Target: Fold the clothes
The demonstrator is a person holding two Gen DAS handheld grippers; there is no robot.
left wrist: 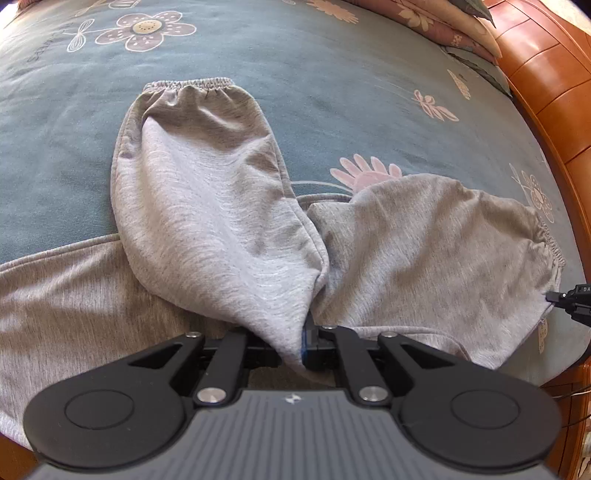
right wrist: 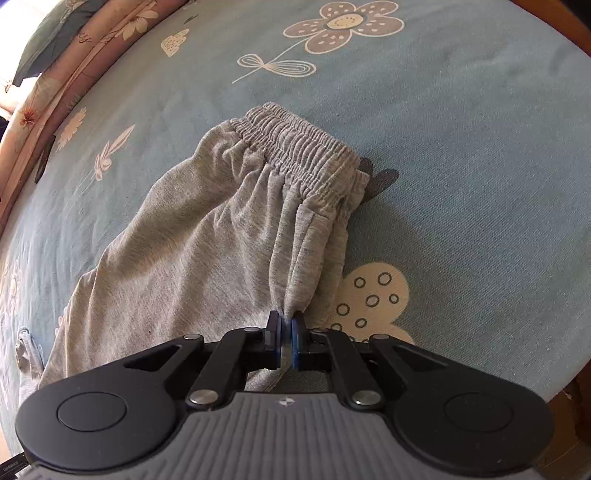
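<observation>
On the blue flowered bedspread [left wrist: 314, 74] lie grey sweatpants [left wrist: 207, 206]. Your left gripper [left wrist: 301, 343] pinches one leg's fabric. Your right gripper [right wrist: 286, 332] pinches cloth below the elastic cuff [right wrist: 295, 147].

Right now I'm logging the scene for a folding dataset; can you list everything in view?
grey sweatpants: one, light grey, lying on the bed with the legs spread, elastic cuffs at the far ends
bedsheet: one, teal-blue with flower prints, under the sweatpants
pillows: a stack, floral pink and dark, count unclear, along the bed's edge
bed frame: one, orange-brown wood, around the mattress
left claw: one, black, shut on a fold of the sweatpants
right claw: one, black with blue pads, shut on the fabric below a cuff
</observation>
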